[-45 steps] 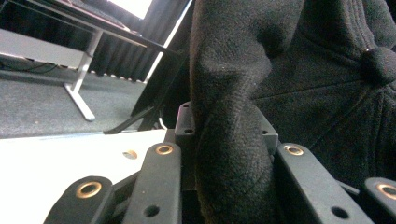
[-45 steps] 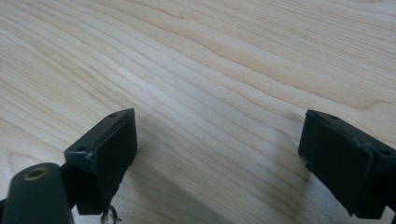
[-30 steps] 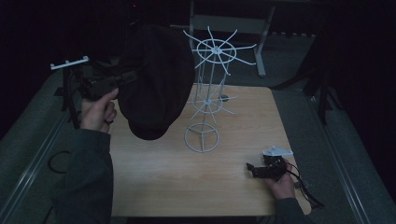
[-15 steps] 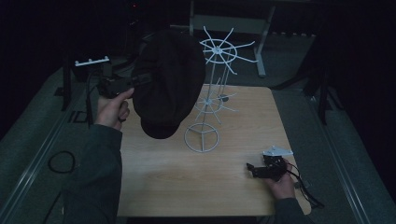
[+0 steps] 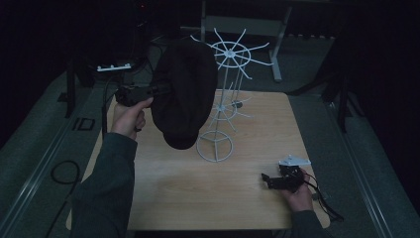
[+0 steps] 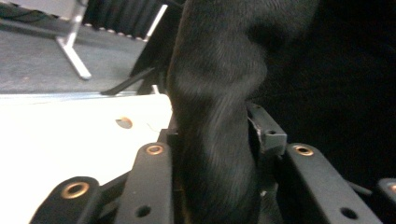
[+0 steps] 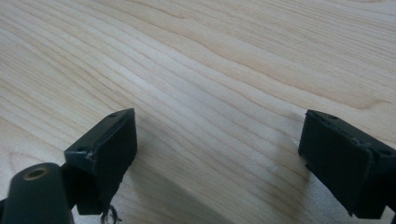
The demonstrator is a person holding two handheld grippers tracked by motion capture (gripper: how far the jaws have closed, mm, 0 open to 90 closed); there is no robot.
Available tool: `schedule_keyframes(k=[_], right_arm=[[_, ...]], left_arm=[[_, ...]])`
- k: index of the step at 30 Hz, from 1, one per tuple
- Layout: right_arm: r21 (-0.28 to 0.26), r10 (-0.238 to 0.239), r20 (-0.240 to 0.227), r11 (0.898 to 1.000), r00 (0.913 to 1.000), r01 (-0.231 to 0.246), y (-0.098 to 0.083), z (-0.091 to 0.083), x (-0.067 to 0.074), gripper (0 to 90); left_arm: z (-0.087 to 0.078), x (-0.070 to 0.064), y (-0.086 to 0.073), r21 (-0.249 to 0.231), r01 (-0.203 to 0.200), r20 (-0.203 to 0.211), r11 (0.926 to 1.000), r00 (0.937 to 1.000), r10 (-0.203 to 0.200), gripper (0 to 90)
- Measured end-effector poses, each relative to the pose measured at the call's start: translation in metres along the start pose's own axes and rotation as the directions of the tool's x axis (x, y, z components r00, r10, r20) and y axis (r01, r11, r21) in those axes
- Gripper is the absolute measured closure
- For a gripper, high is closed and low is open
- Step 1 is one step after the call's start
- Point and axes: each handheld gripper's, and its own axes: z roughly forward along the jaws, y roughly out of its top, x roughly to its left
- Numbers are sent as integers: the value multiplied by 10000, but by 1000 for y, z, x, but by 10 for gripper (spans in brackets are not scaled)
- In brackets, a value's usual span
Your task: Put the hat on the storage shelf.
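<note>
light: dim, far side nearly black | table point(image 5: 163, 198): pale wood, rounded corners | floor point(image 5: 44, 148): grey carpet, with a cable point(image 5: 62, 171) on it at near left | far: metal frame legs point(image 5: 277, 47) beyond the table

A pale wooden table point(image 5: 198, 193) stood on a grey floor point(image 5: 44, 163). Dark cable point(image 5: 62, 173) lay looped on that floor beside its left edge.

Rack point(image 5: 233, 94) partly behind hat point(image 5: 184, 91)
</note>
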Motion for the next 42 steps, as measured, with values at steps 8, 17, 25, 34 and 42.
schedule_keyframes(k=[8,17,25,34,42], right_arm=[[-10,13,-10,10000,10000,-13,0,0,0,114],[-10,13,-11,10000,10000,-13,0,0,0,114],[-8,16,-13,10000,10000,-16,0,0,0,114],[-7,18,-12,10000,10000,-18,0,0,0,114],[-9,15,-12,10000,10000,-15,0,0,0,114]], left_arm=[[1,-3,1,-130,-119,-63,9998,9999,118,624],[-1,-1,0,-207,-14,-166,9998,9999,11,603],[-6,-3,0,-196,-146,-294,9997,9995,140,486],[-14,-6,0,-200,-428,-527,9989,9977,417,404],[-22,-9,0,-158,-753,-831,9970,9938,737,404]])
